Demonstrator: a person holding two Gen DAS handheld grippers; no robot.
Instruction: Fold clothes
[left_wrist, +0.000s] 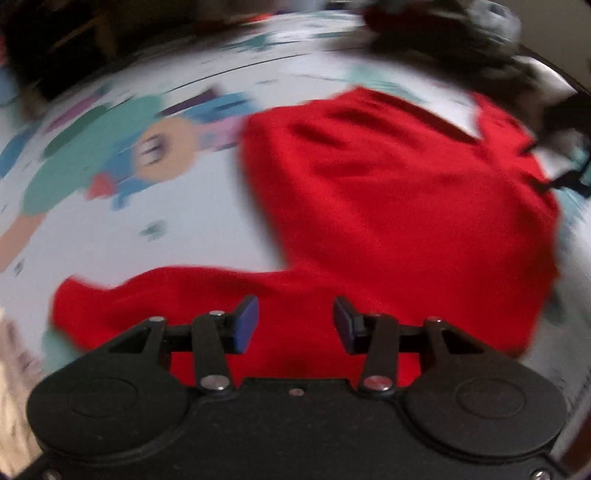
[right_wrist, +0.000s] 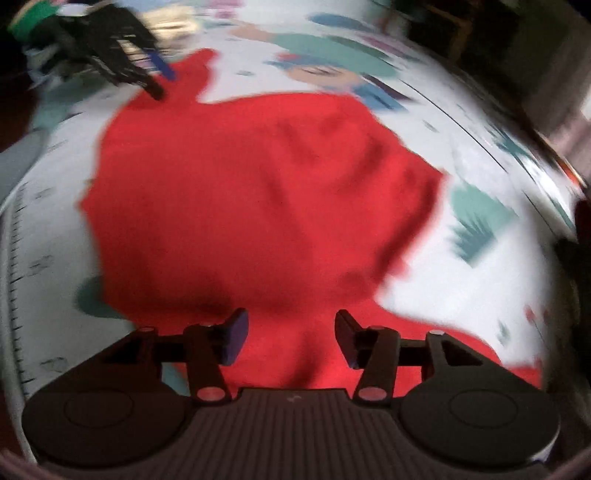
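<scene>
Red garment (left_wrist: 388, 206) is lying spread on a cartoon-printed mat (left_wrist: 110, 177), ahead of both sets of jaws and running under them; whether the mat is covering a counter or the floor cannot be told. Both views are being smeared by motion blur, so seams and hems cannot be made out.

In the left wrist view, the left gripper (left_wrist: 295, 325) is being held with its jaws wide, nothing between them, over a narrow strip of the cloth that looks like a sleeve (left_wrist: 122, 306), trailing off to the left of the jaws. The broad body of the garment is lying ahead and to the right. Whether the pads are touching the fabric cannot be told.

In the right wrist view, the right gripper (right_wrist: 291, 338) is likewise being held with jaws wide and empty, above the near edge of the cloth, with the bulk of it directly ahead. The other gripper is being seen at the far left, at the far corner of the garment.

The fabric is judged to be light, soft and limp, with shallow wrinkles; it is likely to sag and bunch when lifted. A hold is best being taken at an edge or corner, such as the sleeve end or hem, with a single layer being pinched.
</scene>
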